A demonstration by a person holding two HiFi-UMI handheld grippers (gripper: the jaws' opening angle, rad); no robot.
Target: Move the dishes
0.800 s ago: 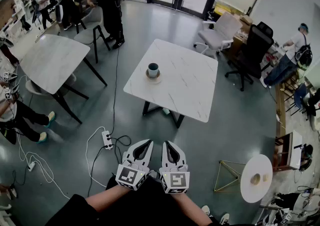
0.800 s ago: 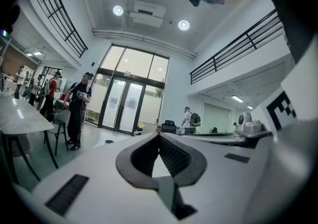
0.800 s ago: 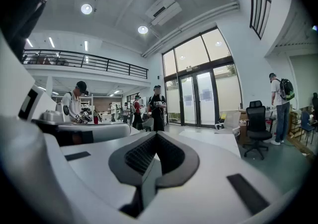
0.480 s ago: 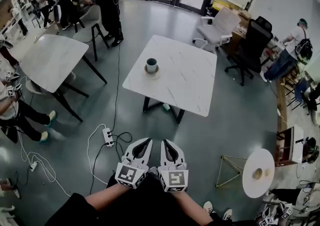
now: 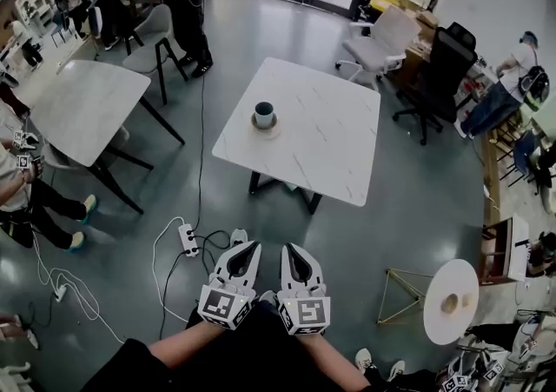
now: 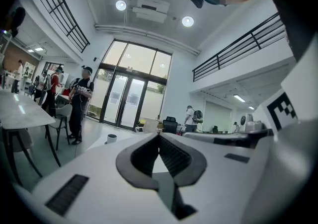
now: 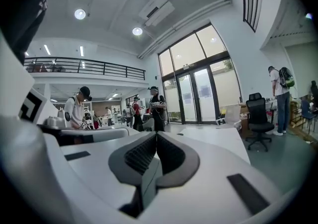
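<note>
Both grippers hang side by side, left gripper (image 5: 246, 259) and right gripper (image 5: 294, 262) clenched on nothing. The cup (image 5: 264, 114) sits on its saucer (image 5: 265, 128), well apart.

Bright, even ceiling light — heavy fisheye warp, edges vignetted.

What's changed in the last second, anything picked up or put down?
A white shoe has come into view beyond the left gripper, suggesting a step toward the table. Nothing was grasped or released. That gripper and the right gripper stay shut, side by side; the cup still sits on its saucer.
</note>
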